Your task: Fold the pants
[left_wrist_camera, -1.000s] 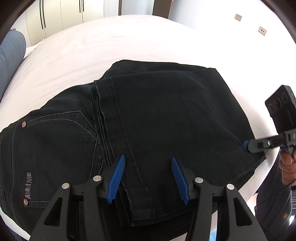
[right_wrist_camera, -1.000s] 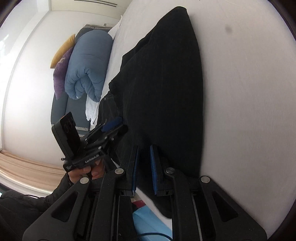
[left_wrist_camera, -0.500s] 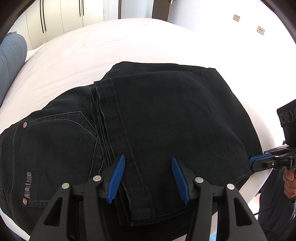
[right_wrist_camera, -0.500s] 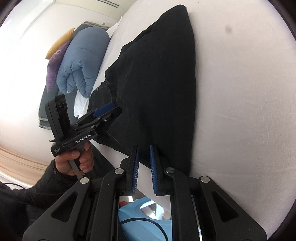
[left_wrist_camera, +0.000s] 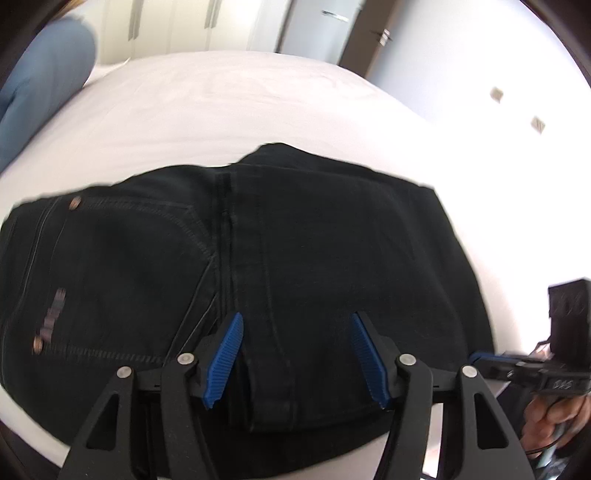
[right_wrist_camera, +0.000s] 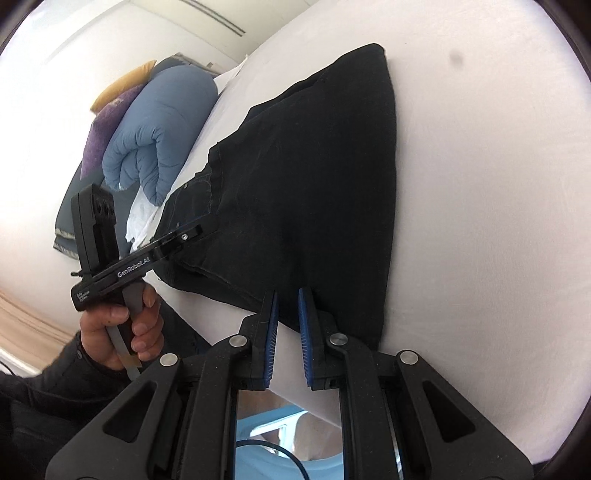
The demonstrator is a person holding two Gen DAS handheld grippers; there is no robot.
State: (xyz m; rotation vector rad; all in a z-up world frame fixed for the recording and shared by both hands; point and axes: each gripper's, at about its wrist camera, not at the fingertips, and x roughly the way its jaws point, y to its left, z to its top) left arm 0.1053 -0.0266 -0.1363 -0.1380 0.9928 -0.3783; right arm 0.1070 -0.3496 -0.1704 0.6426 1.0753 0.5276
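Black pants (left_wrist_camera: 303,258) lie folded on the white bed (left_wrist_camera: 229,107), legs laid over the seat part. They also show in the right wrist view (right_wrist_camera: 317,192). My left gripper (left_wrist_camera: 297,356) is open, its blue pads on either side of the folded leg hem at the near edge. My right gripper (right_wrist_camera: 287,314) has its pads a narrow gap apart, with nothing between them, just off the pants' near right corner at the bed edge. It also shows in the left wrist view (left_wrist_camera: 480,357). The left gripper shows in the right wrist view (right_wrist_camera: 184,236), hand-held.
A rolled blue duvet (right_wrist_camera: 166,129) and purple and yellow pillows (right_wrist_camera: 99,136) sit at the head of the bed. White wardrobe doors (left_wrist_camera: 177,26) stand behind the bed. A light blue object (right_wrist_camera: 258,454) lies on the floor below the bed edge.
My left gripper has pulled back and tilted, so the pants look farther away. My right gripper has moved along the bed edge, closer to the pants' corner.
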